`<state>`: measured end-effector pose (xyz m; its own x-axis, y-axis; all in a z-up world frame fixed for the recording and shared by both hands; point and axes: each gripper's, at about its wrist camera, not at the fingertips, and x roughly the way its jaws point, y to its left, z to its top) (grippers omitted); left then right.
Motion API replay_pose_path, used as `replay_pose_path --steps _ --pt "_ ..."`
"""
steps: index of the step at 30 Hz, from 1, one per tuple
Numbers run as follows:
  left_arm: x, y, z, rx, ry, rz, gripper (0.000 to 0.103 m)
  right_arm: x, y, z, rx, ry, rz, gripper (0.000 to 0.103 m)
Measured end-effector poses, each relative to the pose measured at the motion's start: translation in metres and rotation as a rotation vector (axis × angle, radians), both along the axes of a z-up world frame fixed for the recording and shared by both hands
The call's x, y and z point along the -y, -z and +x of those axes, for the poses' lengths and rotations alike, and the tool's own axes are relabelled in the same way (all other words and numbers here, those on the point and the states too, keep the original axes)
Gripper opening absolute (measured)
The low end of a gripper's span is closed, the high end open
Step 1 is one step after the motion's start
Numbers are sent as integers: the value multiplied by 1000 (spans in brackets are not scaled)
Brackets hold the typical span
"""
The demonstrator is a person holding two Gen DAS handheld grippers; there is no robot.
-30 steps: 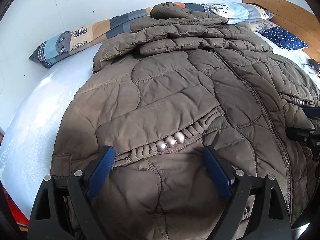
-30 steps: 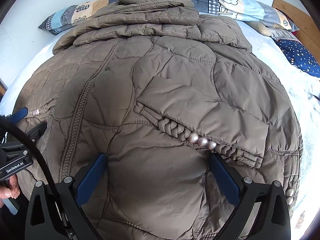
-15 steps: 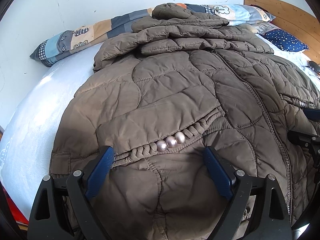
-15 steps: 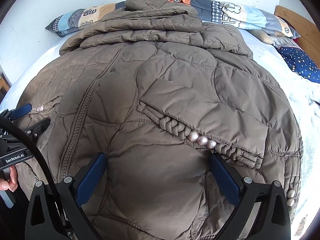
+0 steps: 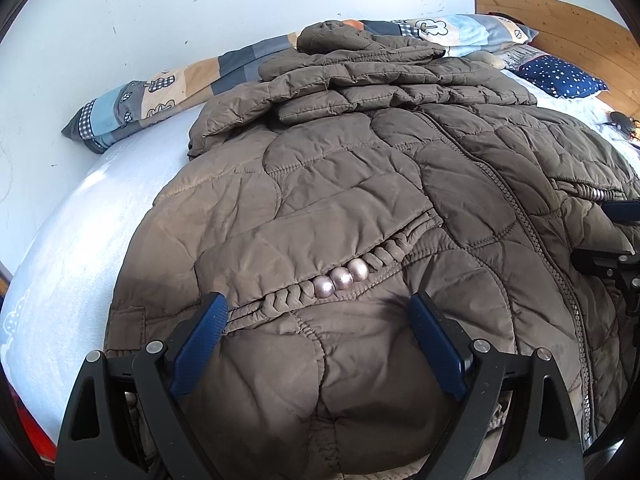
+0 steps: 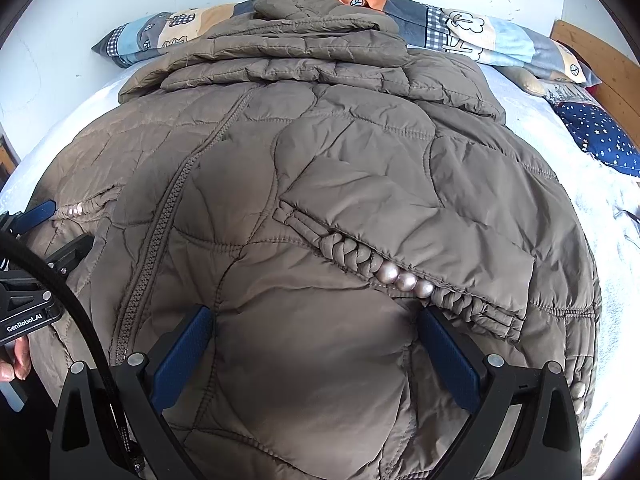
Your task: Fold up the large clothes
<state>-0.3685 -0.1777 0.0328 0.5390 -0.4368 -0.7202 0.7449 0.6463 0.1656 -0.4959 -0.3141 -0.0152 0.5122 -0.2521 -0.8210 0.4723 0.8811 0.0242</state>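
A large brown quilted jacket (image 5: 340, 184) lies front up on a bed, zipper shut, sleeves folded across its upper part. It fills the right wrist view too (image 6: 340, 168). My left gripper (image 5: 320, 312) is open, its blue pads spread over the hem just below the left pocket with three pearl beads (image 5: 340, 279). My right gripper (image 6: 316, 328) is open over the hem below the right pocket and its beads (image 6: 404, 279). Each gripper shows at the edge of the other's view: the right gripper (image 5: 616, 236) and the left gripper (image 6: 44, 232).
The bed has a pale blue sheet (image 5: 80, 248). A patchwork pillow (image 5: 160, 92) lies along the white wall behind the jacket. A navy star pillow (image 6: 600, 136) and a wooden headboard (image 5: 560, 28) are at the right.
Both grippers have lifted slightly, so the views have drifted a little. The jacket has not moved and both grippers stay open.
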Motion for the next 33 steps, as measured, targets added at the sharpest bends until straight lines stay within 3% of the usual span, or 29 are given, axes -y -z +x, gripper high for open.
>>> replay_pose_path --steps 9,12,17,20,24,33 --pt "-7 -10 -1 19 -3 5 91 -1 -5 -1 -10 -3 -2 103" --pt "-14 -16 3 17 -31 -20 91 -3 -18 -11 35 19 -32 103" --pt "-26 -18 17 -50 -90 -48 91 1 -31 -26 102 52 13 103" --pt "-27 -12 25 -100 -111 -44 91 0 -21 -24 68 60 55 103" --pt "-23 -9 21 -83 -101 -25 91 -2 -10 -15 -1 45 37 103" --pt "-20 -7 22 -85 -107 -18 92 -2 -3 -13 -3 37 23 103"
